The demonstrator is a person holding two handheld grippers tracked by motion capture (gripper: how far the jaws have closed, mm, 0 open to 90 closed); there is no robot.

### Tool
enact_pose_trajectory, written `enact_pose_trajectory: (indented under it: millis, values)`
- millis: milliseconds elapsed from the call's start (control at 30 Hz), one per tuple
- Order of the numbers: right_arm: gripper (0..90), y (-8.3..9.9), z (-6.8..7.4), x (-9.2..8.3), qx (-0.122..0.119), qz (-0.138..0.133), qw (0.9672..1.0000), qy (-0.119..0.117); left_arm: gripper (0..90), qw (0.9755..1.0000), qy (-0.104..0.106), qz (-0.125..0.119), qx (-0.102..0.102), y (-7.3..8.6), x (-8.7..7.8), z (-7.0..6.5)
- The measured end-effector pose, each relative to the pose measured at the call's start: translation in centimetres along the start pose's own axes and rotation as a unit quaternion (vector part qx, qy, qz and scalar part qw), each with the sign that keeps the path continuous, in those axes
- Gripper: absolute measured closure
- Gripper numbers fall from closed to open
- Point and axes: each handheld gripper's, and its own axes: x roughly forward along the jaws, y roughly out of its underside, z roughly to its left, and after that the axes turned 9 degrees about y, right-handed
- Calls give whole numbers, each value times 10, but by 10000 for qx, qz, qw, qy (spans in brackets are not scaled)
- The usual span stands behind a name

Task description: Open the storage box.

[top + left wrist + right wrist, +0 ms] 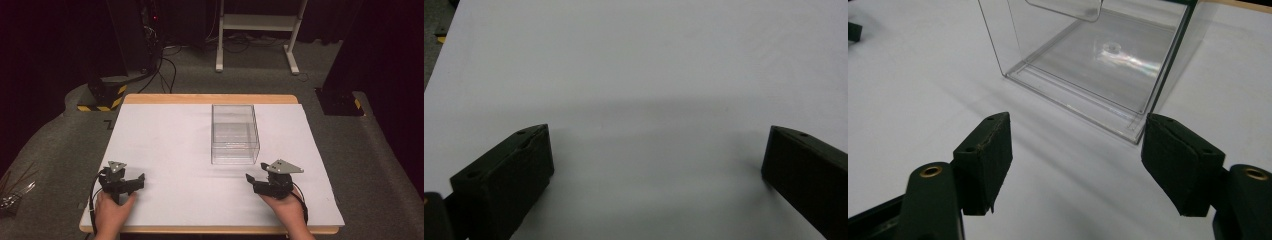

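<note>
The counter (165,130) is a wooden board almost wholly covered by a white sheet, with bare wood showing along its far and near edges. On it stands a clear plastic box (235,133), open-topped by the look of it and with nothing inside; it sits a little right of the counter's middle, nearer the far edge than the near one. In the right gripper view the box's (1098,55) transparent walls and shiny floor lie just ahead of the jaws.

The right gripper (256,181) rests near the counter's front edge, just to the near right of the box, held by the person's right hand (287,207). Its jaws are spread wide with nothing between them, and the right gripper (1075,155) points toward the box's near corner.

The left gripper (134,181) lies well apart from the box, toward the near left, held by the left hand (111,212). The left gripper (656,155) has its jaws wide apart too, over bare white sheet, gripping nothing.
</note>
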Motion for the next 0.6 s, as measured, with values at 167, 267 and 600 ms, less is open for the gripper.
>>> enact_pose_trajectory:
  millis: [167,267,600]
  values:
    - [320,-8,1,6,155,-148,9997,-97,4,10000,2,1,-1,0,0,0]
    - [322,-10,3,9,175,-175,9996,-124,4,10000,3,1,-2,0,0,0]
    - [351,-25,7,23,141,-260,9994,-198,4,10000,3,0,-3,0,0,0]
